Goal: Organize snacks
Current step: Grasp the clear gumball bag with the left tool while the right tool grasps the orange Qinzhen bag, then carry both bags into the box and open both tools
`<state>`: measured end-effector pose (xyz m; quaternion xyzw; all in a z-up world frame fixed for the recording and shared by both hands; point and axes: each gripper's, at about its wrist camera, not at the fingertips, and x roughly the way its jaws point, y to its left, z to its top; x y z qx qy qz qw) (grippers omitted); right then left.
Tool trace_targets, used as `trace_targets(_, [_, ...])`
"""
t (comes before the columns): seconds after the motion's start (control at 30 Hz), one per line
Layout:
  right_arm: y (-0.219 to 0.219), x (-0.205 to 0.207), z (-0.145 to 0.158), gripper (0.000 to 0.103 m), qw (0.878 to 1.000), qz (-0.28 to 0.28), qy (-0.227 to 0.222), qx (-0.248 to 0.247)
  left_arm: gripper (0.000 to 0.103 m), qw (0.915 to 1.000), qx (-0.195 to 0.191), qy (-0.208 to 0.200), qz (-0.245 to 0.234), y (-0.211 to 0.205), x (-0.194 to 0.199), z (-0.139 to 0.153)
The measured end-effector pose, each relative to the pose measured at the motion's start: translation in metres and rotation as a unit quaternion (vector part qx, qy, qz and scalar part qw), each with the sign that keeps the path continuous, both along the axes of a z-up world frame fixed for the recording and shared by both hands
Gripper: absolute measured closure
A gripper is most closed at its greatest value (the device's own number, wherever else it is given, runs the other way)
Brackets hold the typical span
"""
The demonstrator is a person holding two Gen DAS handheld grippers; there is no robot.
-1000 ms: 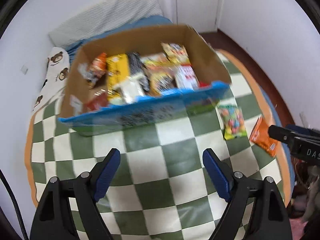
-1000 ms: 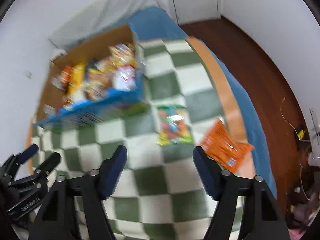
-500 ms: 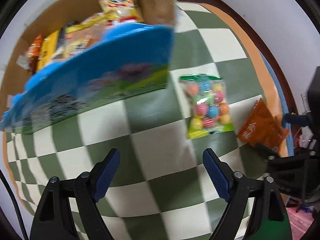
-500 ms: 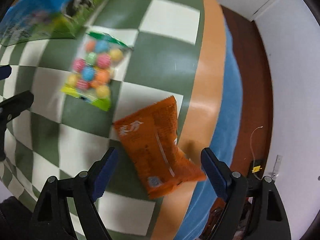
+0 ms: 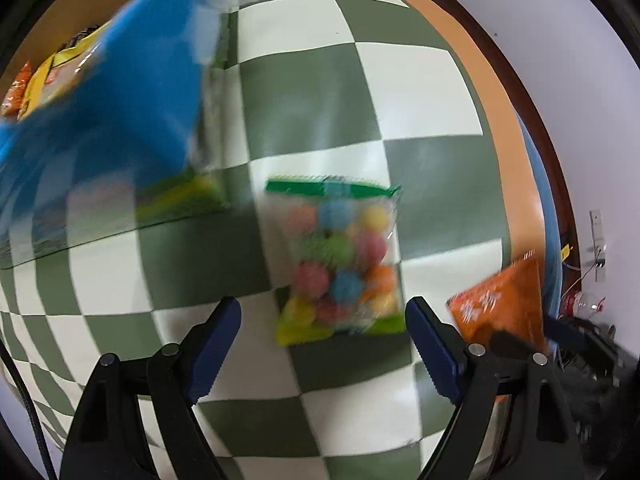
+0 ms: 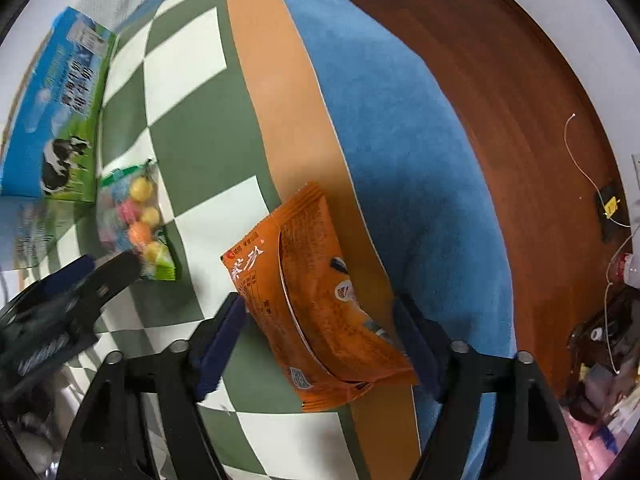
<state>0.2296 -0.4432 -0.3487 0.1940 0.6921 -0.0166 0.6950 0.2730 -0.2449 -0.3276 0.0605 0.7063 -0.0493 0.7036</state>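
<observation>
Right wrist: tongs straddle orange packet

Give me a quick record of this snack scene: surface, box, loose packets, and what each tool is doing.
surface: green and white checkered mat
box: blue carton, cow print, snacks inside
loose packets: candy ball bag; orange snack packet
left tool: open, over the candy ball bag's near end
right tool: open, jaws just closing slightly, straddling the orange snack packet, not yet gripping
</observation>
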Motion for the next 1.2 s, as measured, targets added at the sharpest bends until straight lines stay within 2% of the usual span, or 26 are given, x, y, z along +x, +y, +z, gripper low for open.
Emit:
trace_targets(0.13, [-0.004,0.002,0.01,0.017,1.0,0.015,-0.011,-0.012,0.019,0.9999,-0.006,-0.005,0.011,-0.009,0.006,-0.004])
trace_targets(0.17, [-0.003,0.003,0.012,0.017,1.0,0.021,-0.014,-0.015,0.024,0.9998,-0.007,-0.011,0.012,-0.01,0.007,-0.004])
trace_targets(0.2, [-0.002,0.004,0.014,0.017,0.999,0.032,-0.017,-0.025,0.038,0.9998,-0.005,-0.015,0.011,-0.011,0.007,-0.005])
trace_targets(0.27, [0.003,0.007,0.019,0.017,0.996,0.061,-0.029,-0.05,0.053,0.9999,0.004,-0.013,0.008,-0.014,0.007,-0.009])
trace_targets(0.43, [0.027,0.012,0.026,0.017,0.987,0.133,-0.039,-0.085,0.054,0.9998,0.006,-0.017,0.001,-0.006,-0.005,-0.009])
trace_targets(0.57, [0.034,0.016,0.015,0.017,0.984,0.152,-0.016,-0.094,0.054,0.9998,0.014,-0.012,0.002,0.01,-0.024,-0.007])
trace_targets(0.6, [0.033,0.015,0.012,0.018,0.984,0.15,-0.011,-0.097,0.054,0.9998,0.016,-0.007,0.002,0.016,-0.03,-0.006])
trace_targets(0.67, [0.037,0.017,0.007,0.033,0.985,0.147,-0.01,-0.093,0.054,0.9998,0.018,-0.001,0.011,0.031,-0.042,-0.003])
trace_targets(0.77, [0.051,0.013,0.006,0.036,0.985,0.143,-0.009,-0.095,0.054,0.9995,0.021,0.009,0.024,0.052,-0.057,0.0])
trace_targets(0.9, [0.1,0.004,-0.013,0.037,0.988,0.134,0.004,-0.07,0.054,0.9986,0.028,0.016,0.041,0.073,-0.066,0.001])
trace_targets(1.1, [0.145,-0.009,-0.016,0.037,0.994,0.112,0.011,-0.015,0.054,0.9964,0.036,0.027,0.072,0.115,-0.082,0.005])
trace_targets(1.2, [0.164,-0.01,-0.02,0.037,0.994,0.104,0.013,0.011,0.054,0.9951,0.043,0.031,0.084,0.122,-0.08,0.004])
